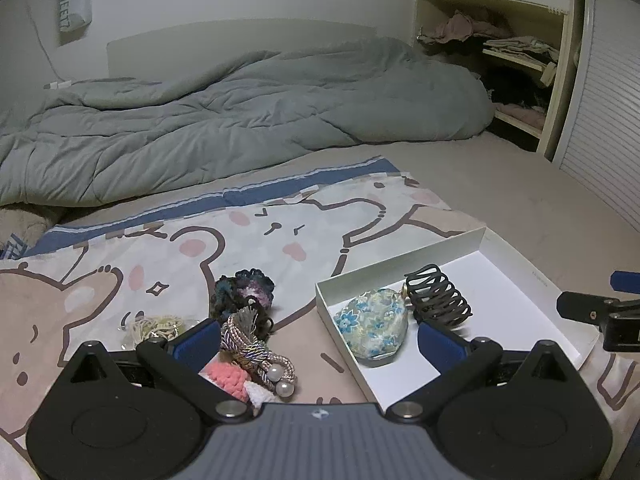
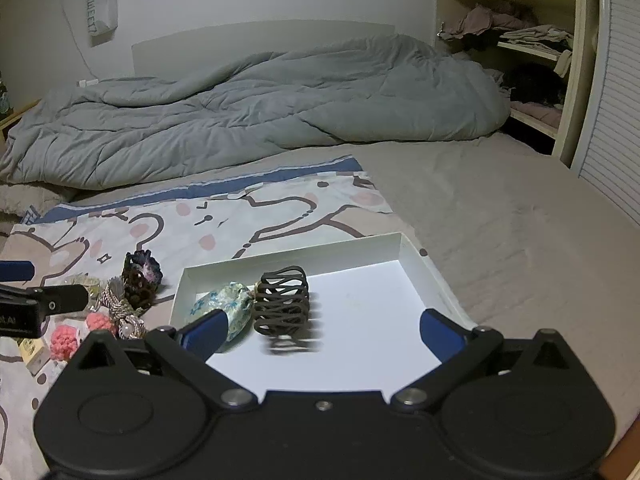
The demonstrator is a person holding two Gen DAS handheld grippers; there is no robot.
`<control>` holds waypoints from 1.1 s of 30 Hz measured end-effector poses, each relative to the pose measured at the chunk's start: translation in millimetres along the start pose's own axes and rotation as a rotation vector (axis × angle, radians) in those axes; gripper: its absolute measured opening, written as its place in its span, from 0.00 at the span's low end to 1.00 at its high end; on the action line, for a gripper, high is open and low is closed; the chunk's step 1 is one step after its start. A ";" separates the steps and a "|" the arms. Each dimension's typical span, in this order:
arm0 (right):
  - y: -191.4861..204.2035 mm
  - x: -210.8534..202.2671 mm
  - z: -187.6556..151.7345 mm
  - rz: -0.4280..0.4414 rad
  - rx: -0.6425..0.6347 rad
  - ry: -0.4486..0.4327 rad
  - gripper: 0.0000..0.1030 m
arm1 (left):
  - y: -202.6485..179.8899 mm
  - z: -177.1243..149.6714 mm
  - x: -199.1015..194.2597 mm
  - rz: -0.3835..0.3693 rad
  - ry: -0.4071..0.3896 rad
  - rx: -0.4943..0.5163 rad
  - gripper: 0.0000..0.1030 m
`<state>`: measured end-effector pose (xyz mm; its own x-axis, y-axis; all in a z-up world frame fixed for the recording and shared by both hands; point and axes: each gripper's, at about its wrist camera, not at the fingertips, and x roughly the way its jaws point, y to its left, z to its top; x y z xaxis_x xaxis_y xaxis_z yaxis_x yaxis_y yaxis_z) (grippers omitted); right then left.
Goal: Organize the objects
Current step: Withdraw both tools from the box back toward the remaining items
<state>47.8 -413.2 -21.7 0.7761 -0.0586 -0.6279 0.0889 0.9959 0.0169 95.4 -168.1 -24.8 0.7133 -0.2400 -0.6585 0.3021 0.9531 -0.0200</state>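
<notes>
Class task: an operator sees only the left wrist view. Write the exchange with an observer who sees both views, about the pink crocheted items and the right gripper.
Operator: How many pink crocheted balls are in the pile? I see one.
Observer: Two, lying close together on the cartoon bedsheet.
Operator: Is the right gripper holding anything?
Observer: No. Its jaws stand wide open and empty over the white cardboard box.
</notes>
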 end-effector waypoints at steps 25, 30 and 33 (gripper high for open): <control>43.8 17.4 2.0 0.063 -0.003 -0.006 1.00 | 80.7 -16.0 -17.4 0.116 -0.020 -0.025 1.00; 62.7 22.4 5.0 0.099 -0.002 0.003 1.00 | 107.8 -21.7 -22.3 0.168 -0.004 -0.048 1.00; 77.0 24.6 6.1 0.123 -0.001 0.009 1.00 | 125.1 -25.0 -24.1 0.204 0.018 -0.087 1.00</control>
<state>77.6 -338.3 -31.1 0.7757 0.0645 -0.6278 -0.0075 0.9956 0.0931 100.2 -38.5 -30.3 0.7424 -0.0378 -0.6689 0.0967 0.9940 0.0511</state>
